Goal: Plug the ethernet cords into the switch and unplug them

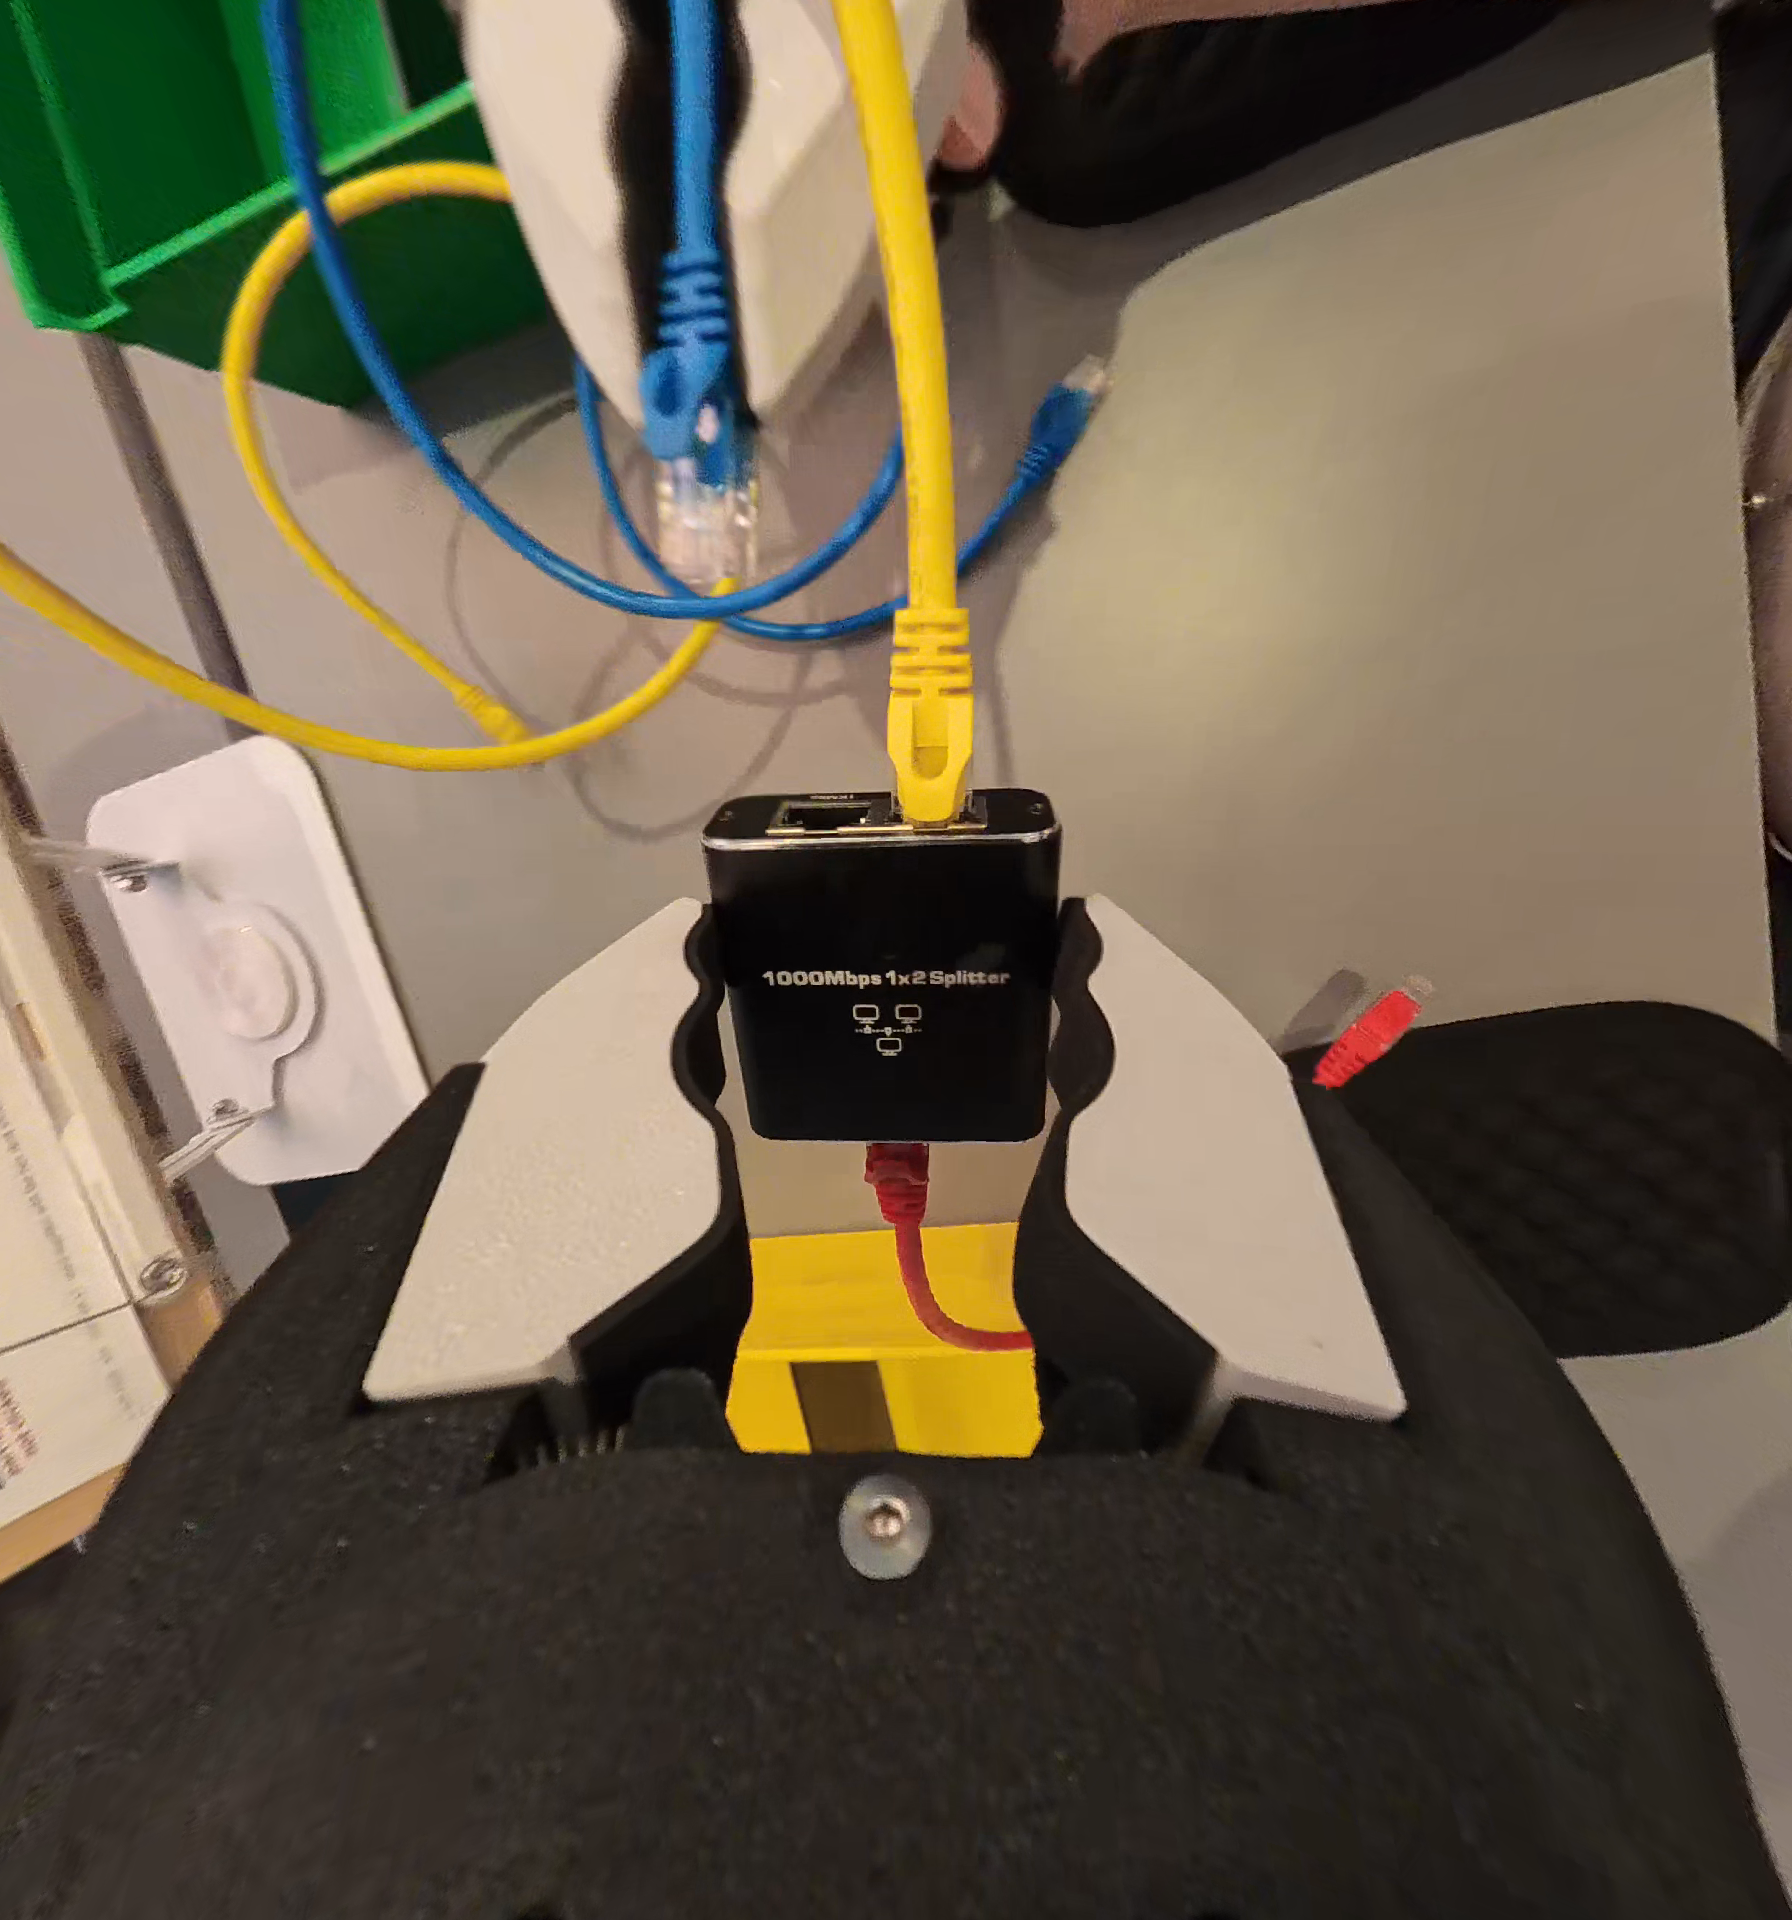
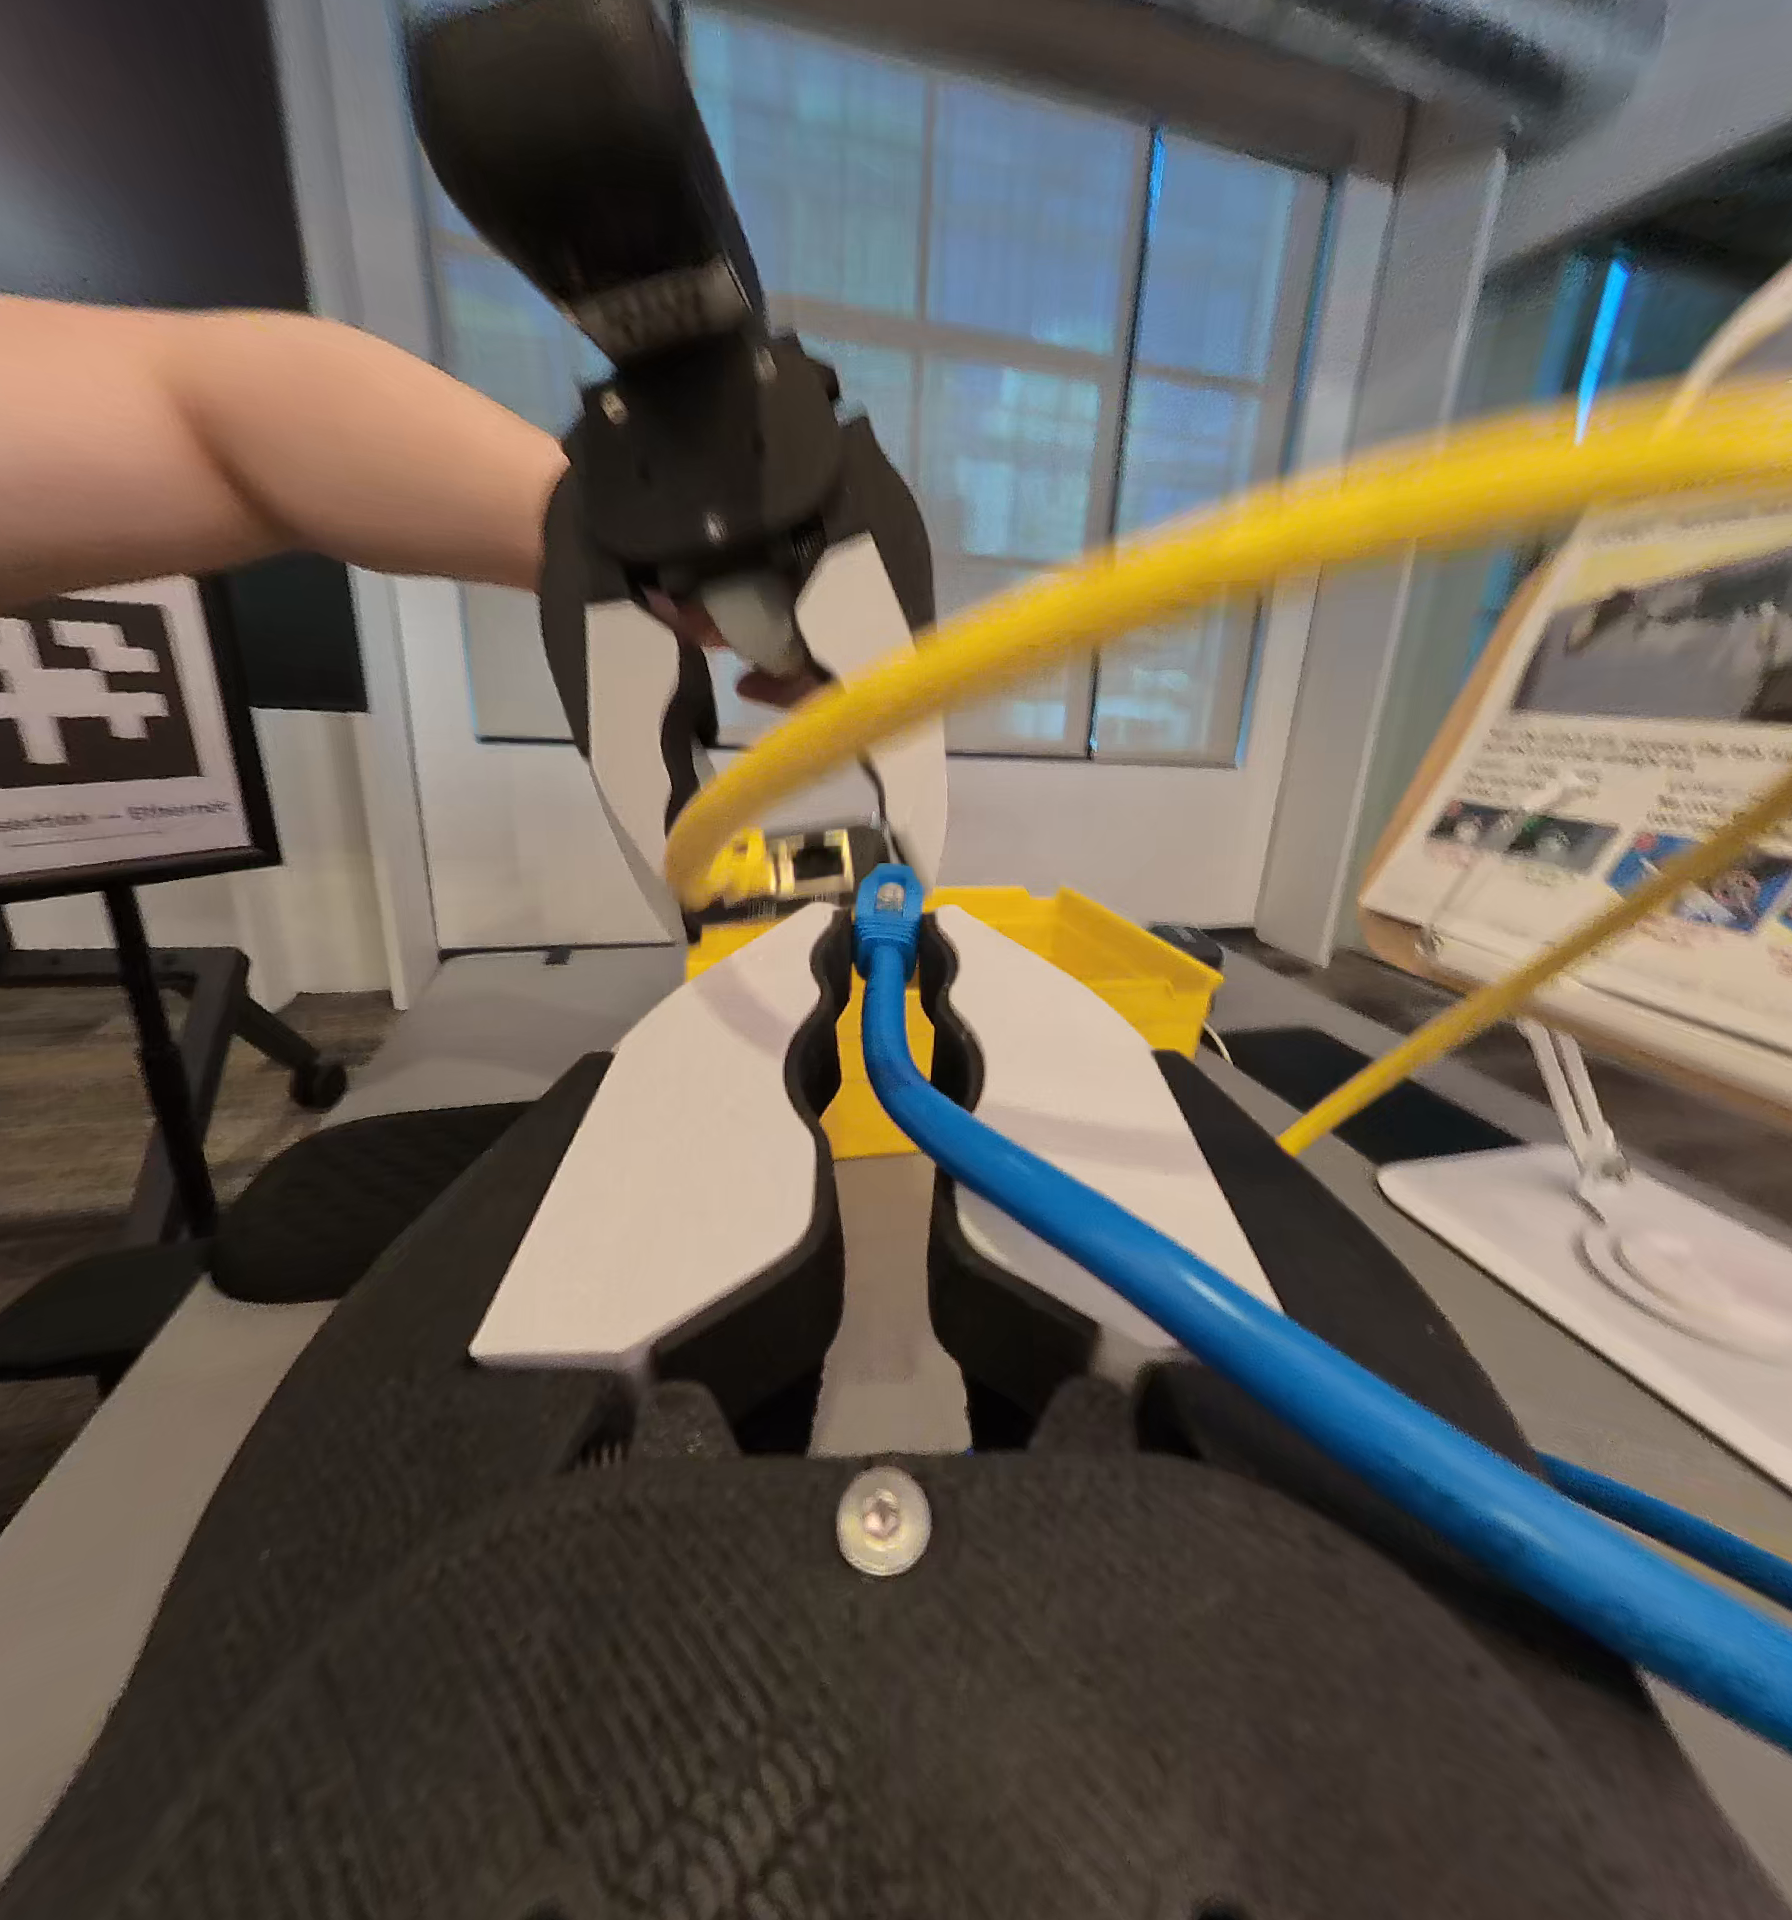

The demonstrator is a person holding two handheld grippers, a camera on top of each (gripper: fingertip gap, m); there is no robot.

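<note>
A: Where is the switch right now?

B: The black switch (image 1: 887,966) sits upright between the pads of the left tool (image 1: 884,935), clamped on both sides and held above the grey counter (image 1: 1391,520).

A: Any cords in it?

B: A yellow cord (image 1: 928,717) is plugged into the right-hand port on top; the port beside it is open. A red cord (image 1: 902,1205) runs out of the bottom end, over a yellow bin (image 1: 871,1392).

A: And the right tool?

B: The right tool (image 2: 887,935) is closed on the boot of a blue cord (image 2: 884,920), plug pointing forward, near the open port but not in it. From the left wrist view that clear plug (image 1: 705,520) hangs apart from the switch.

A: Anything else around?

B: A green bin (image 1: 144,187) at upper left, with loose loops of blue and yellow cord on the counter.
</note>
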